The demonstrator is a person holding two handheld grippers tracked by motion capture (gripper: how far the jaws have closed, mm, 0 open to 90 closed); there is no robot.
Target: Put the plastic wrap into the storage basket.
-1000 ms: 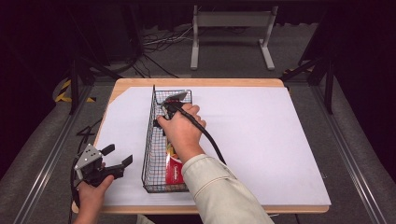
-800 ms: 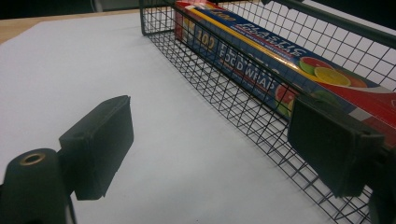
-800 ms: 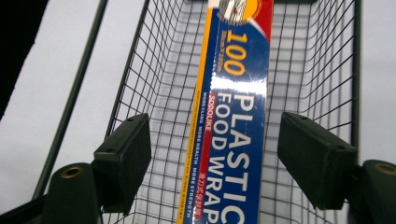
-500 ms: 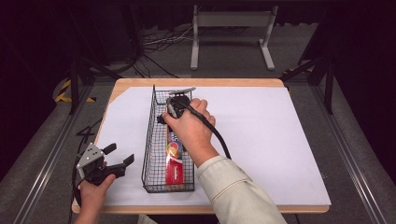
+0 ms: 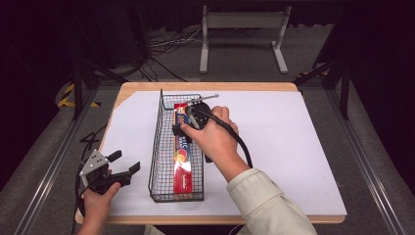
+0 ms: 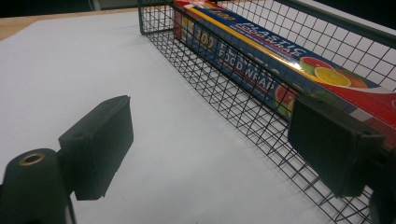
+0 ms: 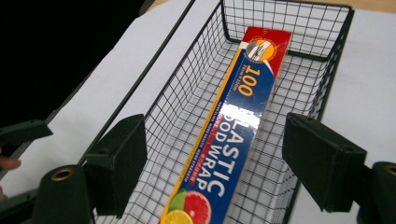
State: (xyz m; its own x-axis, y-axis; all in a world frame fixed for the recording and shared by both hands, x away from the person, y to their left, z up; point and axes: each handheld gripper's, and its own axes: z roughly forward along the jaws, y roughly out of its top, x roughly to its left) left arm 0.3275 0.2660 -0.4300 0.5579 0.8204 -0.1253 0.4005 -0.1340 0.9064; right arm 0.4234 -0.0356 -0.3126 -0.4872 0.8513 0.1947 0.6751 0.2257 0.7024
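Observation:
A long blue and red plastic wrap box (image 5: 182, 161) lies flat along the bottom of a black wire basket (image 5: 161, 122) on the white sheet. My right gripper (image 5: 185, 121) hovers over the far half of the box. Its jaws have just been opening, and they stand open above the box (image 7: 243, 107) without touching it, inside the basket (image 7: 187, 93). My left gripper (image 5: 126, 161) rests open near the table's front left corner, left of the basket. In the left gripper view its open jaws frame the bare sheet beside the basket wall (image 6: 224, 98), with the box (image 6: 261, 56) behind the mesh.
The white sheet (image 5: 293, 147) covers most of the wooden table (image 5: 244, 86). A grey metal stand (image 5: 242, 22) and cables (image 5: 161, 46) lie on the floor beyond the far edge. Dark frame legs (image 5: 78, 88) stand at both sides.
My right hand has moved toward the basket's far end and risen a little, uncovering more of the box. The left gripper has stayed where it was.

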